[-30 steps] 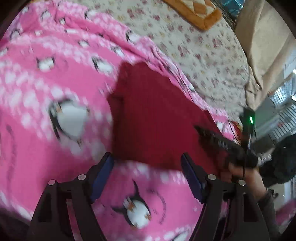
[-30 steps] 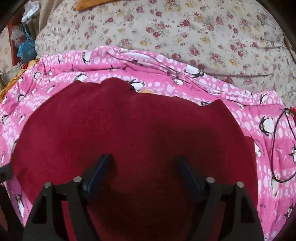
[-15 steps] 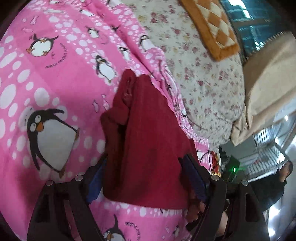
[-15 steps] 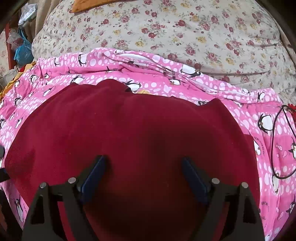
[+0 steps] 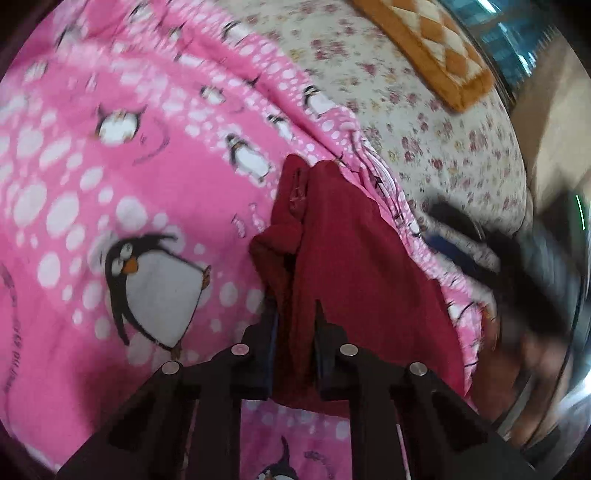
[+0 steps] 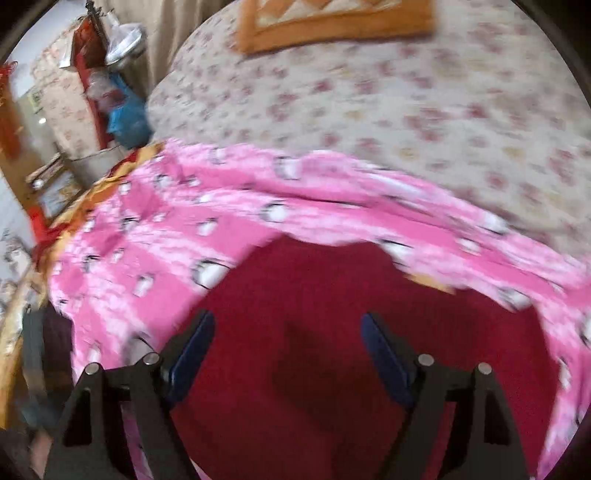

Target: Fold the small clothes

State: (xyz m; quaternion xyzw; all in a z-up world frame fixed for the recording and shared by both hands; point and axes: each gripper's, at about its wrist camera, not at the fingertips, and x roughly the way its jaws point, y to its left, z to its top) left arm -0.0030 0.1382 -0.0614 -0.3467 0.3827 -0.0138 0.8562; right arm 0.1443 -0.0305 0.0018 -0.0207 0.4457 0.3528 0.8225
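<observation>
One dark red garment [image 5: 343, 266] lies on the pink penguin blanket [image 5: 122, 206] spread over the bed; in the right wrist view it fills the lower middle [image 6: 332, 350]. Half a second ago its near edge sat loose between open left tongs; now that edge is bunched into a raised ridge pinched by the left tongs [image 5: 293, 332], jaws closed tight on the fabric, blue pads [image 5: 272, 332] nearly hidden by cloth. The far left side of the garment is crumpled into a fold, as before. Right tongs [image 6: 286, 343]: previously low over the red cloth, which filled most of that view; now more blanket and bed show, view blurred, the tongs farther from the cloth. Its jaws stand wide and are easing slightly closed, nothing between the pads, red cloth below them; cannot tell if they touch it. In the left wrist view the right tongs are a dark blur at right [image 5: 480, 251], with a hand [image 5: 517, 354] below, also blurred. Count: one red garment, one pink blanket, one floral bedsheet [image 6: 406, 110], one orange patterned cloth [image 6: 332, 22] at the far edge, two tongs. Clutter at far left in the right view, too blurred to count.
</observation>
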